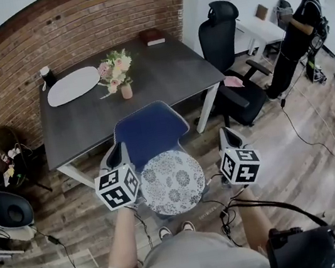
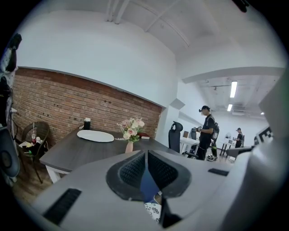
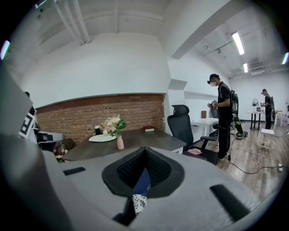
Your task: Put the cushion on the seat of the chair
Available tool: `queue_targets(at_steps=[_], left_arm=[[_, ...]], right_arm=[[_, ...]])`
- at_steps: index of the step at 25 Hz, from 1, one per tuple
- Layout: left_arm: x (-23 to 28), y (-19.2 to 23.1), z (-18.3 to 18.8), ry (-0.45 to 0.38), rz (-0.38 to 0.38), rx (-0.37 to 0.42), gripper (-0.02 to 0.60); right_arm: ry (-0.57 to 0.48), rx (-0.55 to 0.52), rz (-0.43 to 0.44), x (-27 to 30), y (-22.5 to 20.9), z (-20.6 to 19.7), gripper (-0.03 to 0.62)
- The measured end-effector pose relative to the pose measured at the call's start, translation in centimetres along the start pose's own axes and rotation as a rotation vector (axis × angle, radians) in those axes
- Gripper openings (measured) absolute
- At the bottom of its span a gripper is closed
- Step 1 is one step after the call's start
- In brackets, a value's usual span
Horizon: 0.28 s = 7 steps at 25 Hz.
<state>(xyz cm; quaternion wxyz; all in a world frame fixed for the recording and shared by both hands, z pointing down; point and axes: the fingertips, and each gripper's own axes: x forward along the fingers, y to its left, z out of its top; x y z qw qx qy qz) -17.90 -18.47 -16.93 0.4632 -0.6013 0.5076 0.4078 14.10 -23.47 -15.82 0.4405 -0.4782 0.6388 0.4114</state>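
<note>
Judging the round patterned cushion (image 1: 172,182) soft, light and floppy, best pinched at opposite rim edges, found it lying on the blue chair seat (image 1: 148,130) between the left gripper (image 1: 119,154) and right gripper (image 1: 228,138), each with jaws pressed together on nothing.

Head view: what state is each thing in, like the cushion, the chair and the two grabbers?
Blue chair: upright, backrest toward the table.
Cushion: lying flat on the chair's seat.
Left gripper: jaws together, empty, at the cushion's left edge.
Right gripper: jaws together, empty, at the cushion's right edge.
Flower vase: upright on the table.
</note>
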Motion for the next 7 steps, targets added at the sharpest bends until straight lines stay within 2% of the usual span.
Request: queue_targets(at_steps=[7], left_arm=[[0.1, -0.34, -0.47, 0.013, -0.001, -0.004, 0.018]], right_arm=[[0.005, 0.006, 0.001, -0.27, -0.34, -0.06, 0.002]])
